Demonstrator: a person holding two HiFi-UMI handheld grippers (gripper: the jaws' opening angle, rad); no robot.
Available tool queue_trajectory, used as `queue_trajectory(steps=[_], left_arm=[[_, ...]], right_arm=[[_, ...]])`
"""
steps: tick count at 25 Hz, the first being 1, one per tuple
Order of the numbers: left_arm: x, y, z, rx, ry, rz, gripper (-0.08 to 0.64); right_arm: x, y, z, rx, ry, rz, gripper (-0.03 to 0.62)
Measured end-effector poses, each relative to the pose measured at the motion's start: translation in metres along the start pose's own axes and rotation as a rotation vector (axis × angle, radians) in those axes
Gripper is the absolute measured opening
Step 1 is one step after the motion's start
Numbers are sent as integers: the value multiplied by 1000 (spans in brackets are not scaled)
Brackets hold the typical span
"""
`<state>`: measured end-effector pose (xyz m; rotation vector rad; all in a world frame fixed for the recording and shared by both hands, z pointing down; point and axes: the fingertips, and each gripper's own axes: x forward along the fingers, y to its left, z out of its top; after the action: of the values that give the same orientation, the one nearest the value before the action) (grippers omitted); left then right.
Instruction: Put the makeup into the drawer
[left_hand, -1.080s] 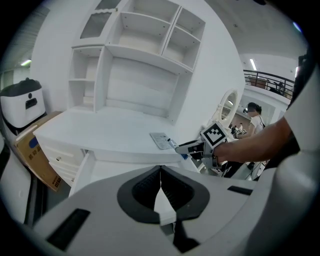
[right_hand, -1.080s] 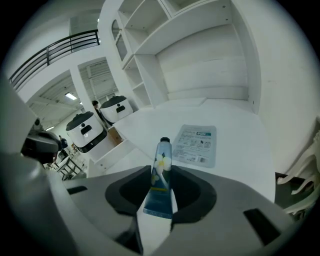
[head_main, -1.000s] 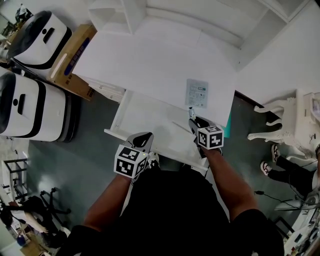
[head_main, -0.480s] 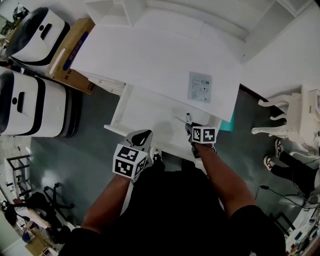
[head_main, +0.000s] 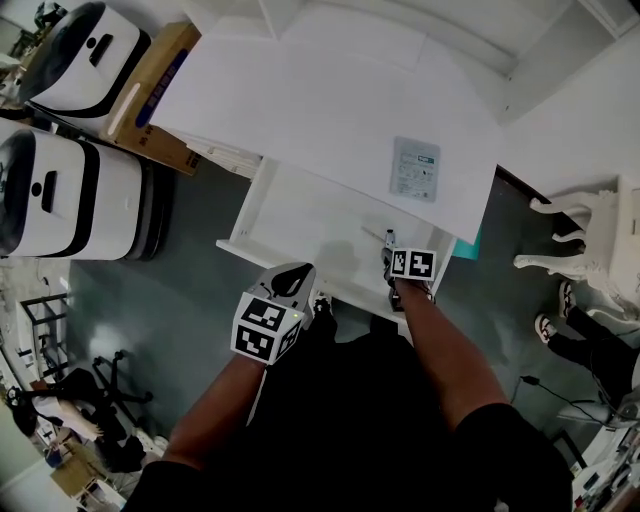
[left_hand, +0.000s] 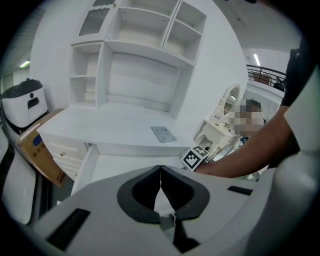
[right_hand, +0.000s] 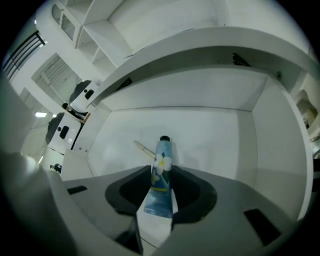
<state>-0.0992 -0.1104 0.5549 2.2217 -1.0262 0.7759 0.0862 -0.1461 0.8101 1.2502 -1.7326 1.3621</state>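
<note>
**mossy_k:** ok so where's the makeup right now? is it in or not?

**dial_tone:** The tube (right_hand: 162, 160) is in the right claw (right_hand: 161, 172). It's blue with a white flower on it and a black cap, and the two jaws are pinching its lower body from either side. The cap end points out over the white floor of the open drawer (head_main: 300, 225). From the head view, that claw (head_main: 389, 248) sits over the drawer's front right part. Can't tell if the cap touches the floor or hangs just above it.

**mossy_k:** anything already in the drawer?

**dial_tone:** One thin stick (right_hand: 144, 148) lying flat on the drawer floor, just left of the tube's cap. It's too small to say what it is.

**mossy_k:** and the other claw?

**dial_tone:** The left claw (left_hand: 160, 175) has its jaws pressed together with nothing between them. It's held back from the drawer's front edge, near the person's body (head_main: 290, 282).

**mossy_k:** what's on top?

**dial_tone:** The counter (head_main: 300, 110) is white, with one flat packet (head_main: 415, 169) lying on it toward the right, just behind the drawer opening. There's a cardboard box (head_main: 150, 95) beside the counter's left end.
</note>
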Motion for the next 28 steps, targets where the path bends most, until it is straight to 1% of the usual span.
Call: queue_trajectory(steps=[5, 9, 14, 18, 23, 26, 28], left_arm=[[-4, 1, 0, 1, -1, 7, 11], [-4, -1, 2, 4, -5, 0, 11], [-5, -3, 5, 13, -16, -11, 11], [-4, -6, 6, 20, -27, -22, 11], [-1, -10, 12, 32, -43, -41, 11], [1, -12, 16, 39, -57, -50, 11], [1, -14, 20, 47, -65, -59, 11]], right_arm=[[5, 3, 1, 26, -11, 31, 141], [5, 2, 5, 43, -11, 16, 141], [0, 4, 2, 20, 5, 14, 143], [-8, 4, 4, 5, -8, 20, 143], [-30, 9, 13, -54, -43, 32, 143], [-48, 16, 20, -93, -83, 45, 143], [-60, 22, 26, -101, -116, 64, 143]])
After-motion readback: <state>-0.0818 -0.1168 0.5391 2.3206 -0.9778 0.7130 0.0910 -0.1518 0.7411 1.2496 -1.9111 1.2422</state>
